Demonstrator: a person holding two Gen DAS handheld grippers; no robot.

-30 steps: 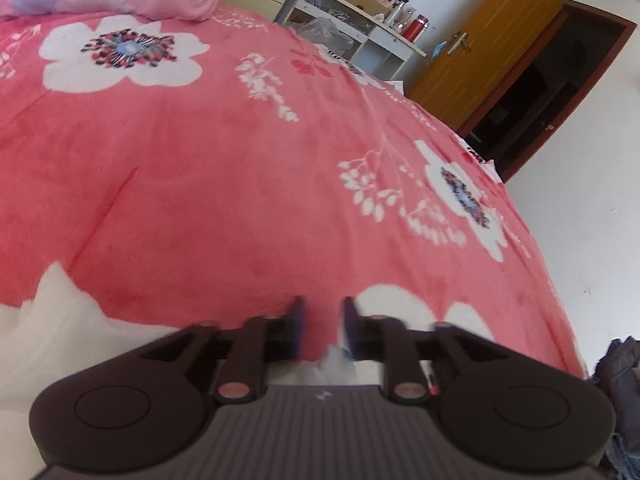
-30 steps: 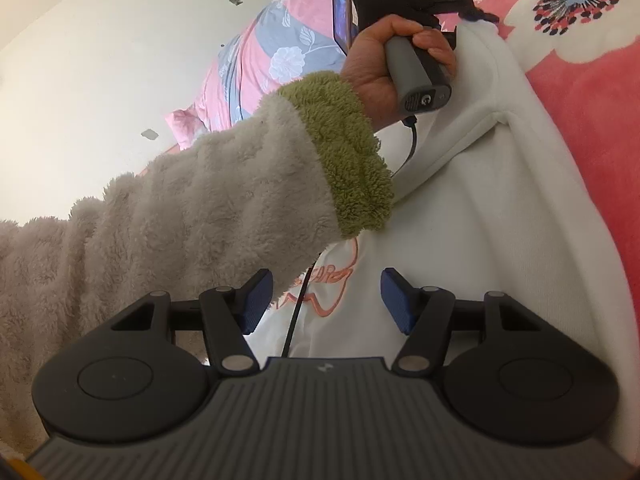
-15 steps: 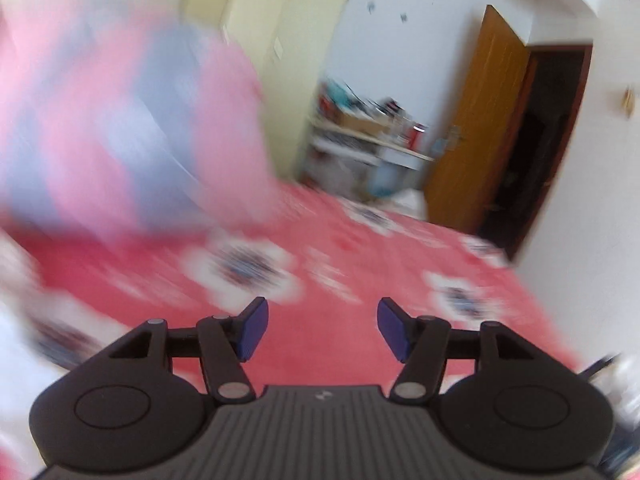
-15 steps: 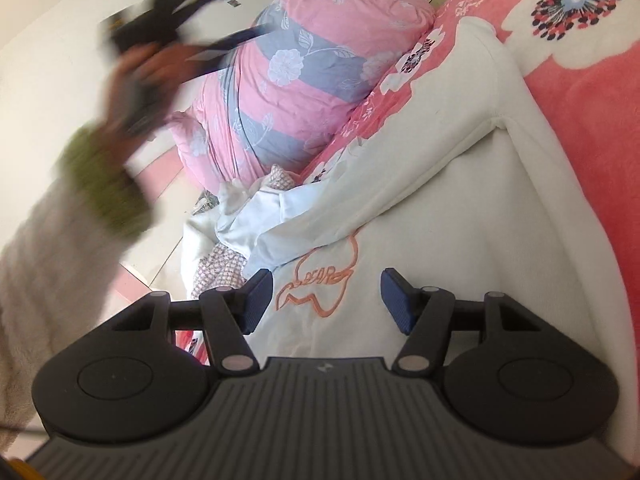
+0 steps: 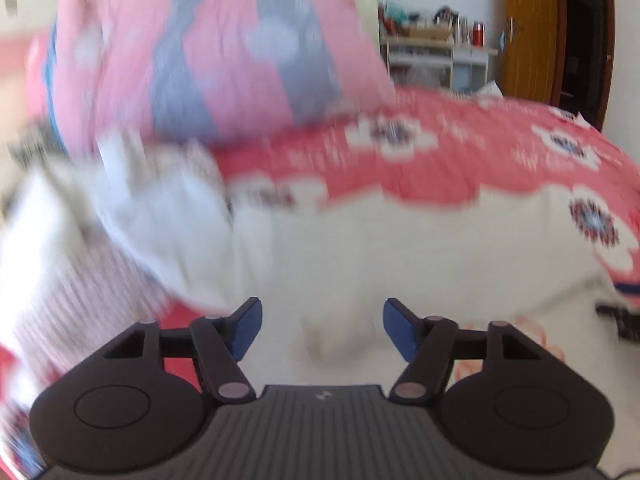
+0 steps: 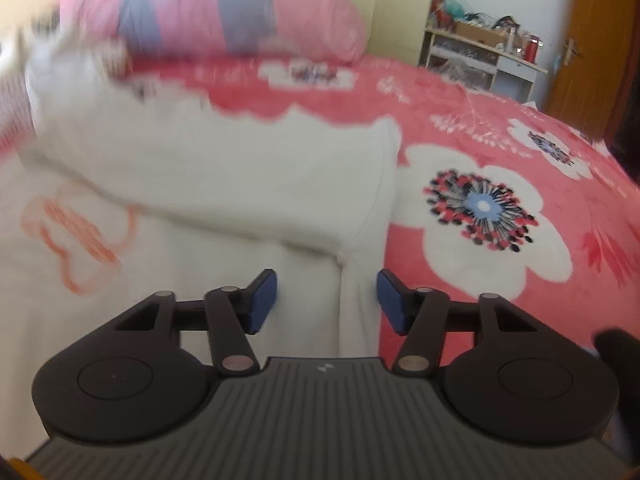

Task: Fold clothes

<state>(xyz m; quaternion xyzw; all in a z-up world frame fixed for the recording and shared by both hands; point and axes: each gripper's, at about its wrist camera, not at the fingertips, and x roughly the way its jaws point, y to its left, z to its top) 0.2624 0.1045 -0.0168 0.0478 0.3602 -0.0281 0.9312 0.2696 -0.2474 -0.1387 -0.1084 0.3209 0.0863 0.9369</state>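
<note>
Two blurred wrist views are given, both looking across a bed covered by a red floral blanket (image 6: 500, 112). A white garment (image 6: 224, 168) with an orange outline print is spread over the blanket; in the right wrist view it fills the left and centre of the frame, and in the left wrist view (image 5: 400, 248) it fills the centre and lower right.

A rolled pink and grey quilt (image 5: 224, 60) is seen at the upper left of both views, lying on the bed behind the garment. A heap of other clothes (image 5: 132, 208) (white and striped pieces, too smeared to be told apart) is piled at the left of the left wrist view, between the quilt and the garment. A white shelf unit (image 6: 480, 56) loaded with small items is set against the far wall, and a brown door (image 5: 528, 28) is seen at the upper right.

The left gripper (image 5: 322, 326) is held above the garment, its jaws having just been opening; they stand wide, with nothing pressed between the pads. The right gripper (image 6: 326, 300) is held over the garment's right edge, its jaws having just been closing to a middling gap, and no cloth is seen pinched. A dark object at the right gripper's lower right edge is cut off and cannot be identified.
</note>
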